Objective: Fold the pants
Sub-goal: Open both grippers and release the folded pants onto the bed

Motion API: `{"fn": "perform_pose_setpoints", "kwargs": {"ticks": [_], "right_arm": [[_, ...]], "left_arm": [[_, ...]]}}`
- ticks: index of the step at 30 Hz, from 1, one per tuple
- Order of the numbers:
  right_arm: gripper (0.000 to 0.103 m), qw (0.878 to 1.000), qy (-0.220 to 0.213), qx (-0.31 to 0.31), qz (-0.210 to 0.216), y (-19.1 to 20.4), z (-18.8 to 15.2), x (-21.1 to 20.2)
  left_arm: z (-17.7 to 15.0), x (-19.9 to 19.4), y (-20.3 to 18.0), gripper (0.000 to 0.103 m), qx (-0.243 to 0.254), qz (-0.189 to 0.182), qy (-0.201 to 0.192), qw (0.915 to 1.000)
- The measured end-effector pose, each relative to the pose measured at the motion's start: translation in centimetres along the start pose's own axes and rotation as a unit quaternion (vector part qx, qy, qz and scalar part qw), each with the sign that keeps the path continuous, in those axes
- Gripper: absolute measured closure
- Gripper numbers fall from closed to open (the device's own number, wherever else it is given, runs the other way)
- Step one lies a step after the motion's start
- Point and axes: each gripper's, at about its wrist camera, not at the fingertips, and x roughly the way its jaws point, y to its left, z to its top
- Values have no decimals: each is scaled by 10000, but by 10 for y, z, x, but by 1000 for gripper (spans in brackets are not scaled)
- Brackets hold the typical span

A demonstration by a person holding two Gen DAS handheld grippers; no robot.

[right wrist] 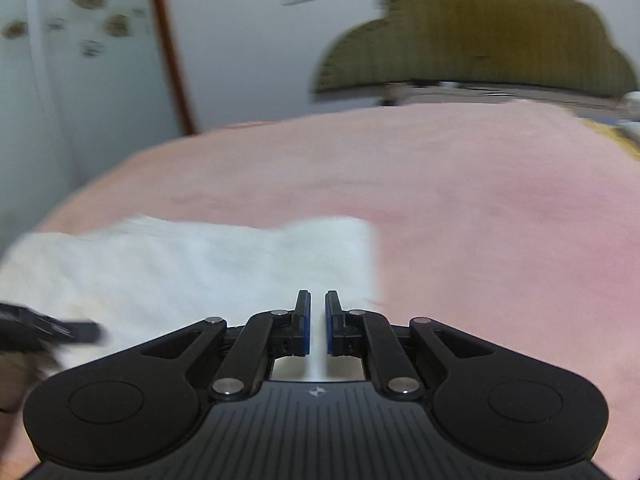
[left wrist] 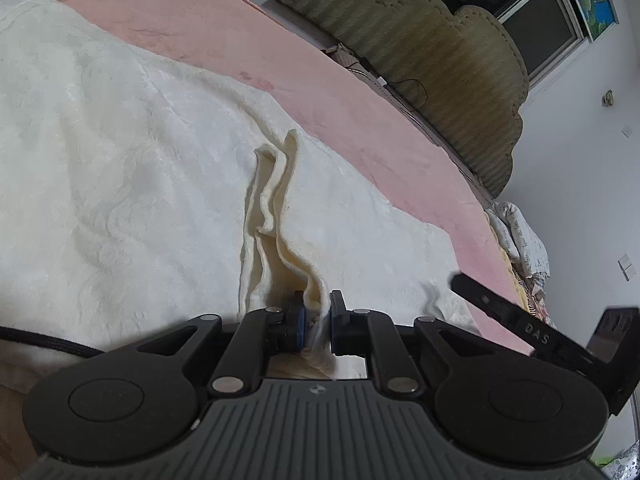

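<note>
Lying spread on the pink bedspread, the cream pants reach right up to my left gripper, whose blue pads pinch a bunched ridge of the fabric. My right gripper is nearly closed, with a thin edge of the white cloth running between its pads; that view is blurred, so I cannot tell how firmly it holds. The pants there cover the near left of the bed. Beyond stands an olive scalloped headboard, white walls, and a dark window. My right gripper shows in the left view, lettered "DAS".
</note>
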Motion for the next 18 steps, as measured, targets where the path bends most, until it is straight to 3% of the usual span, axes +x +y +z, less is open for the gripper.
{"fn": "perform_pose_setpoints", "kwargs": {"ticks": [4,7,8,12,15,18], "right_arm": [[95,9943,366,-779,628,60,12,41],[95,9861,906,-1230,647,87,9,83],[95,9853,861,-1334,628,91,7,89],[94,9884,684,-1109,779,81,16,69],[94,9933,282,-1048,397,54,23,32],[94,9984,90,-565,28,7,34,8]], "left_arm": [[-4,-5,-3,89,117,87,-57,9999],[-7,-9,-5,89,231,204,-122,9995],[-7,-10,-4,89,227,195,-121,9995],[-3,-17,-5,85,217,97,48,9997],[4,-29,-6,81,253,124,35,9996],[19,-38,-18,81,589,301,-318,9973]]}}
